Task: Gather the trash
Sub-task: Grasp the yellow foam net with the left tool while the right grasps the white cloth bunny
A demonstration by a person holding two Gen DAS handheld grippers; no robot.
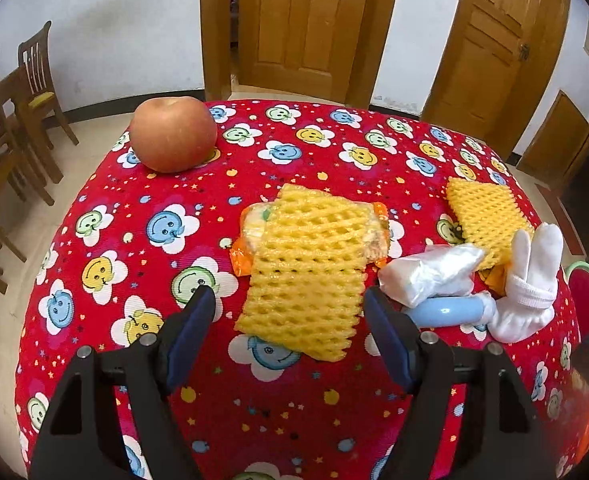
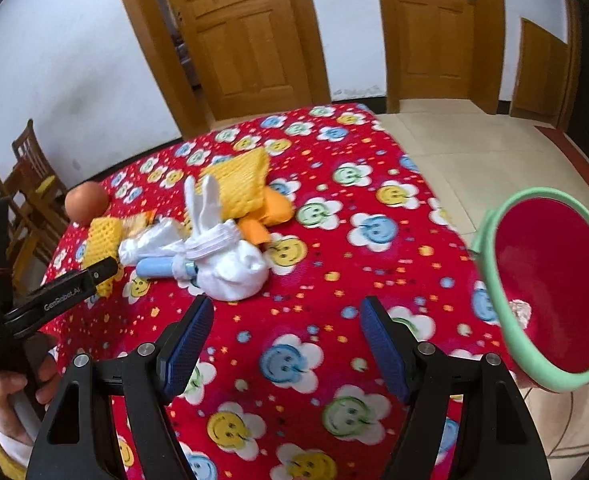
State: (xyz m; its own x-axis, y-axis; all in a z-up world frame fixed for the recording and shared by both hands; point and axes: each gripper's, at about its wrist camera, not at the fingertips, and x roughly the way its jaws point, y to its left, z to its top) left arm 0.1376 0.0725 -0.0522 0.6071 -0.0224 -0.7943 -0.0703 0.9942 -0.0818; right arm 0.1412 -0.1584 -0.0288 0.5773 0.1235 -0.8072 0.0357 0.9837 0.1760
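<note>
A yellow foam fruit net [image 1: 306, 268] lies over an orange snack wrapper [image 1: 243, 254] on the red smiley tablecloth [image 1: 142, 200]. My left gripper [image 1: 288, 312] is open, its fingers on either side of the net's near end. A second yellow net [image 1: 484, 216] and a crumpled clear plastic bag [image 1: 430, 270] lie to the right. My right gripper [image 2: 286, 320] is open and empty over the cloth. A red bin with a green rim [image 2: 550, 280] stands at the table's right edge with a crumpled scrap inside [image 2: 519, 312].
An apple [image 1: 173, 133] sits at the far left of the table. A white sock [image 1: 528, 284] and a light blue handle [image 1: 442, 312] lie by the bag. Wooden chairs [image 1: 2, 128] stand left; wooden doors [image 1: 306, 20] behind.
</note>
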